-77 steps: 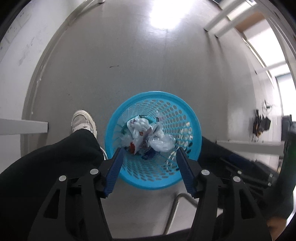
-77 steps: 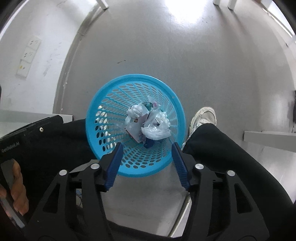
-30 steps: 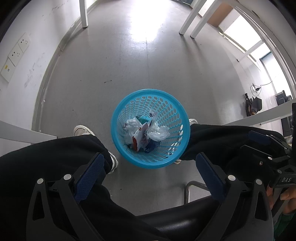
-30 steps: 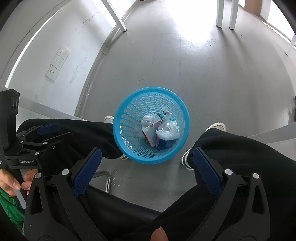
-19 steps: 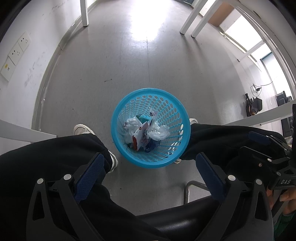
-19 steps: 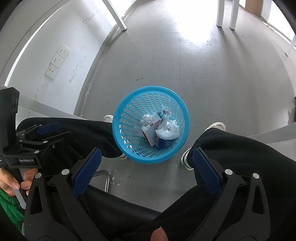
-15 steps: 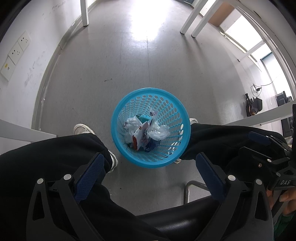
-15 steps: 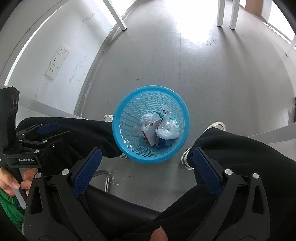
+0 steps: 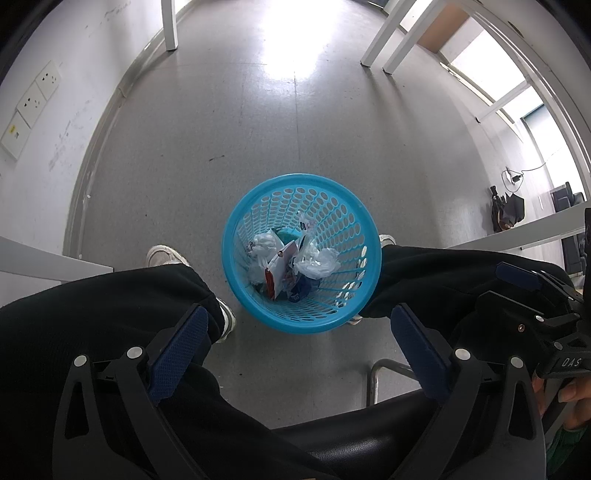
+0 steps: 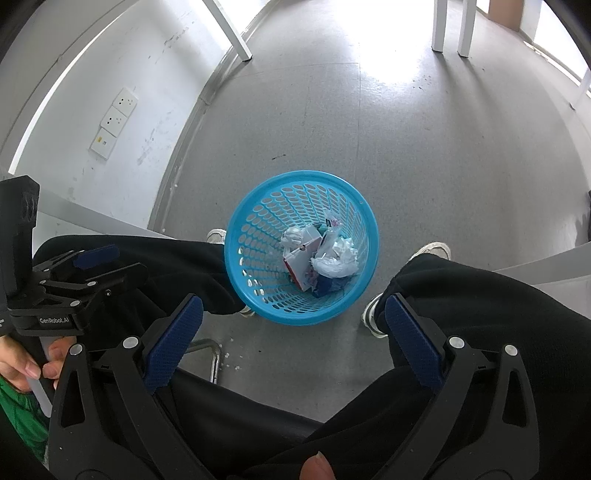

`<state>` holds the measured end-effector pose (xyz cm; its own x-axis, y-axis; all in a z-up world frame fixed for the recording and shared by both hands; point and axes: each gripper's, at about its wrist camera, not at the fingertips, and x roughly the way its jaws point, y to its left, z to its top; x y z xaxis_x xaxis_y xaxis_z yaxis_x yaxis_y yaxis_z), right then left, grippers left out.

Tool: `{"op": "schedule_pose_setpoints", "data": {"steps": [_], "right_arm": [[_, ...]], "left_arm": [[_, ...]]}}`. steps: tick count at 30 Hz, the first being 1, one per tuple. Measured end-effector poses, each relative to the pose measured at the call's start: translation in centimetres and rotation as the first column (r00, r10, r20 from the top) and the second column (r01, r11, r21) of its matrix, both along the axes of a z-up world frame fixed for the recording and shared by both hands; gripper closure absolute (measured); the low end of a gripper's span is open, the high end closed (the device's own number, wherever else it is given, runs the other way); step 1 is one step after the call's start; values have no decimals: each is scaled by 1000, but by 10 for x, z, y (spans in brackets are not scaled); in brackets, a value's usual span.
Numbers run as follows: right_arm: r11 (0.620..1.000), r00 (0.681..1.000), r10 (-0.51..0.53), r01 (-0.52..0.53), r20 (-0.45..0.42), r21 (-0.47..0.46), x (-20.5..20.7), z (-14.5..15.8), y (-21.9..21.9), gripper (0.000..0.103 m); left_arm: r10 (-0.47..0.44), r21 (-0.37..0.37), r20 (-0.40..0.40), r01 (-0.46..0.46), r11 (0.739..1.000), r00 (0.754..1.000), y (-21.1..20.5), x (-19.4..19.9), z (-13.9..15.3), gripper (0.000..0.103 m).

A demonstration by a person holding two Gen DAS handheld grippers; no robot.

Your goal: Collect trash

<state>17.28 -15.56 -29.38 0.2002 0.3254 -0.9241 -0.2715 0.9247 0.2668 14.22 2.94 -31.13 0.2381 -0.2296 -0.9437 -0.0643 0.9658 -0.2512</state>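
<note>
A blue perforated waste basket point(image 9: 258, 206) point(image 10: 258, 206) stands on the grey floor between a seated person's legs. Crumpled white paper, plastic and wrappers, the trash point(image 9: 291, 264) point(image 10: 317, 258), lie at its bottom. My left gripper point(image 9: 299, 341) hangs high above the basket, open wide, with nothing between its blue pads. My right gripper point(image 10: 293, 328) is likewise open and empty above the basket. Each gripper also shows at the edge of the other's view, held by a hand.
The person's black trouser legs point(image 9: 92, 314) point(image 10: 498, 314) and white shoes point(image 9: 162, 256) flank the basket. A chair's metal frame point(image 9: 384, 373) sits below. White table legs point(image 9: 170, 26) and a wall with sockets point(image 10: 114, 122) border the floor.
Since 2.6 s ago both grippers have risen well above the basket and their jaws have spread wider. Over the last second nothing has visibly moved.
</note>
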Motion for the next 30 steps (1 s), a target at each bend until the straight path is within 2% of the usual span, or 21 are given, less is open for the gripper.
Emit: {"op": "schedule_pose_setpoints", "data": {"steps": [30], "right_arm": [[1000,1000,-2,2,-1,3,1,0,-1,8]], "left_arm": [[3,2,-6,-3,1000,1000,1,-1,-2,6]]}}
